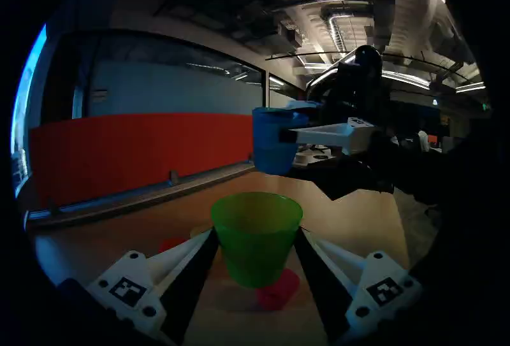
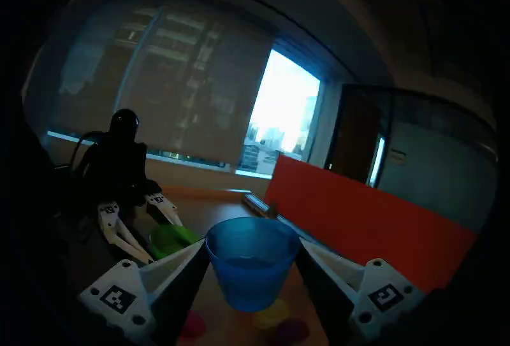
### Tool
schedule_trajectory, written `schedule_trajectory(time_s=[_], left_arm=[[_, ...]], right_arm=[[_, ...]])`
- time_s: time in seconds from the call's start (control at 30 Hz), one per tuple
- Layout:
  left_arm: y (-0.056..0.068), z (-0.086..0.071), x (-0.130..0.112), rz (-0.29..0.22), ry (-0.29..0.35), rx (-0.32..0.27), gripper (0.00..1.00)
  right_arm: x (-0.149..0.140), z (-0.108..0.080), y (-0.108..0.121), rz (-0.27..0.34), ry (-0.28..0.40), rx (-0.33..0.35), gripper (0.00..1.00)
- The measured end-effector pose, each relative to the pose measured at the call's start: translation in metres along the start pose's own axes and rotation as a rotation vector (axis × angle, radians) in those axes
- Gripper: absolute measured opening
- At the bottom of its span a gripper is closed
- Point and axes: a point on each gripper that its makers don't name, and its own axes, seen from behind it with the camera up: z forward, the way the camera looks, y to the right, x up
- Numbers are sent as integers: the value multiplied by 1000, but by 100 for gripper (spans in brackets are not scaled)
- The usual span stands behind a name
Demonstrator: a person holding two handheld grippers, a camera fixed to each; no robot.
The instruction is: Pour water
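Water [image 2: 248, 262] shows inside the blue cup [image 2: 250, 276], held upright right at the fingertips of my right gripper [image 2: 252, 244], both fingers pressing its sides. My left gripper [image 1: 257, 234] pinches the green cup [image 1: 257, 253] the same way, upright, over a pink disc [image 1: 278, 290] on the wooden table [image 1: 357, 218]. From the left gripper, the blue cup hangs ahead and higher, slightly right, apart from the green one. Beyond both runs an orange wall panel [image 1: 140, 148].
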Motion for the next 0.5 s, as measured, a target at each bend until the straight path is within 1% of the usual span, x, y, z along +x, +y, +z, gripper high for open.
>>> schedule_trajectory(time_s=[0.1,0.3,0.5], left_arm=[[1,2,0,7,-1,0,83],[4,4,4,2,10,-6,83],[5,6,8,-2,19,-6,83]], right_arm=[[4,2,4,-34,0,-4,91],[13,5,13,-113,-1,-11,91],[21,8,15,-192,-7,-9,91]])
